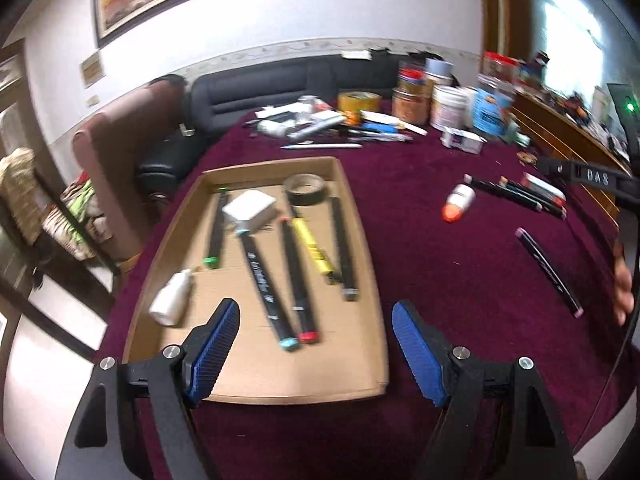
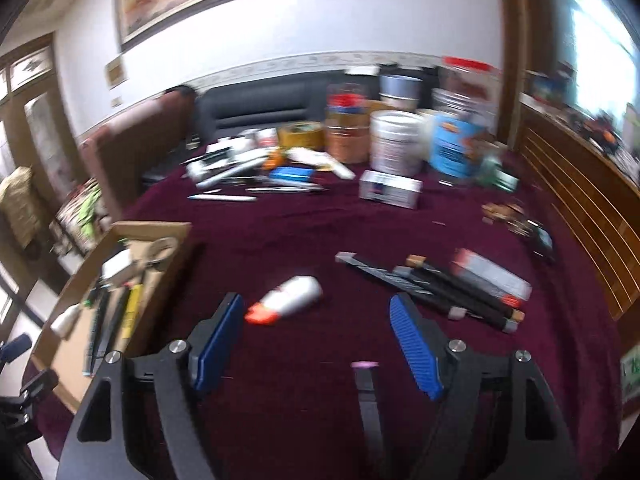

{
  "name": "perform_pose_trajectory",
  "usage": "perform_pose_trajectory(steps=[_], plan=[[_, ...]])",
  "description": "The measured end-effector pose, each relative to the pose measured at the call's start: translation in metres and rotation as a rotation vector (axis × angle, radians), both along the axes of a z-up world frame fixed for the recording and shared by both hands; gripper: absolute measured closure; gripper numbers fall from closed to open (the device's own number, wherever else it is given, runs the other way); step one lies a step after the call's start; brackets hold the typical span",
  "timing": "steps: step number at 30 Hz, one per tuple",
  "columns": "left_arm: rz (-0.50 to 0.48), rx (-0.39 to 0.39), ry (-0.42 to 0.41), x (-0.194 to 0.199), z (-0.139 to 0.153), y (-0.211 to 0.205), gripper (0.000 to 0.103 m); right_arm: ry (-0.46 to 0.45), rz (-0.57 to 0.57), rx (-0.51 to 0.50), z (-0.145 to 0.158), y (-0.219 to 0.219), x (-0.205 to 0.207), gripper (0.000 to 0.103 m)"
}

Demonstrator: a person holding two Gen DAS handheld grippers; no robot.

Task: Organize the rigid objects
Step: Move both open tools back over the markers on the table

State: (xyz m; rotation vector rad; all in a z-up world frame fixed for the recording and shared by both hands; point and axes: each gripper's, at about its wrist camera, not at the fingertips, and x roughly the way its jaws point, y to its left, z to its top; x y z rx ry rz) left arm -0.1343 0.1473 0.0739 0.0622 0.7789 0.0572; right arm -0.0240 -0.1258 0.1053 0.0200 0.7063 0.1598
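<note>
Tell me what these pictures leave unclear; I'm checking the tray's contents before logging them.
- Yellow marker: print unreadable, motion blur, left wrist view.
- Cardboard tray: near end hidden behind the right gripper's fingers, right wrist view.
- Pink-capped marker: lower part hidden by the gripper body, right wrist view.

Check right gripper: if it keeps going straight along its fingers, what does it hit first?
Likely the bare tablecloth past the pink-capped marker; the right gripper is open and the glue bottle sits slightly left. Depth unclear.

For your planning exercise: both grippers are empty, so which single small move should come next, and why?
Probably lower the open right gripper onto the pink-capped marker lying loose on the cloth just beneath it; other markers already lie in the cardboard tray, and this one is nearest.
</note>
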Motion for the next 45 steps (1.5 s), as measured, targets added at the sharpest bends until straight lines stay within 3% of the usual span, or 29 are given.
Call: perform_pose_trajectory(steps=[8,13,17,22,25,27,29,32,34,36,38,39,40,41,43,45], plan=[[-0.115,-0.039,0.086,0.012,-0.019,-0.043,0.021,0.049,-0.215,0.076,-0.013,-0.114,0.021,0.029],[-0.133,-0.074,0.135,0.016,-0.030,-0.056,0.021,0.128,-0.218,0.102,-0.031,-0.137,0.056,0.029],[-0.120,-0.075,0.138,0.015,-0.029,-0.054,0.021,0.204,-0.206,0.105,-0.053,-0.128,0.096,0.029],[-0.090,-0.095,0.137,0.015,-0.027,-0.043,0.021,0.216,-0.259,-0.052,-0.069,-0.107,0.122,0.027],[-0.077,-0.121,0.143,0.019,-0.030,-0.039,0.021,0.243,-0.089,-0.029,-0.072,-0.076,0.113,0.027],[-0.087,-0.149,0.155,0.020,-0.033,-0.040,0.021,0.363,0.063,0.065,-0.084,-0.053,0.105,0.026],[-0.102,-0.160,0.159,0.019,-0.034,-0.041,0.021,0.356,0.132,0.045,-0.082,-0.032,0.093,0.026],[-0.115,-0.146,0.151,0.016,-0.032,-0.043,0.021,0.345,0.242,0.181,-0.068,-0.023,0.079,0.026],[-0.113,-0.151,0.143,0.014,-0.030,-0.042,0.021,0.268,0.188,0.138,-0.053,-0.025,0.079,0.026],[-0.110,-0.163,0.142,0.014,-0.030,-0.040,0.021,0.223,0.065,0.037,-0.051,-0.032,0.092,0.026],[-0.109,-0.171,0.146,0.013,-0.031,-0.038,0.021,0.227,-0.054,-0.076,-0.064,-0.044,0.114,0.026],[-0.107,-0.172,0.147,0.012,-0.031,-0.038,0.021,0.262,-0.075,-0.087,-0.073,-0.049,0.122,0.026],[-0.107,-0.172,0.148,0.012,-0.031,-0.037,0.021,0.323,-0.079,-0.071,-0.087,-0.054,0.131,0.023],[-0.105,-0.171,0.146,0.011,-0.031,-0.037,0.021,0.304,-0.072,-0.096,-0.089,-0.051,0.131,0.024],[-0.100,-0.173,0.146,0.012,-0.032,-0.035,0.021,0.357,0.008,-0.097,-0.089,-0.033,0.124,0.016],[-0.097,-0.195,0.153,0.014,-0.033,-0.033,0.021,0.410,0.120,0.008,-0.083,-0.019,0.116,0.012]])
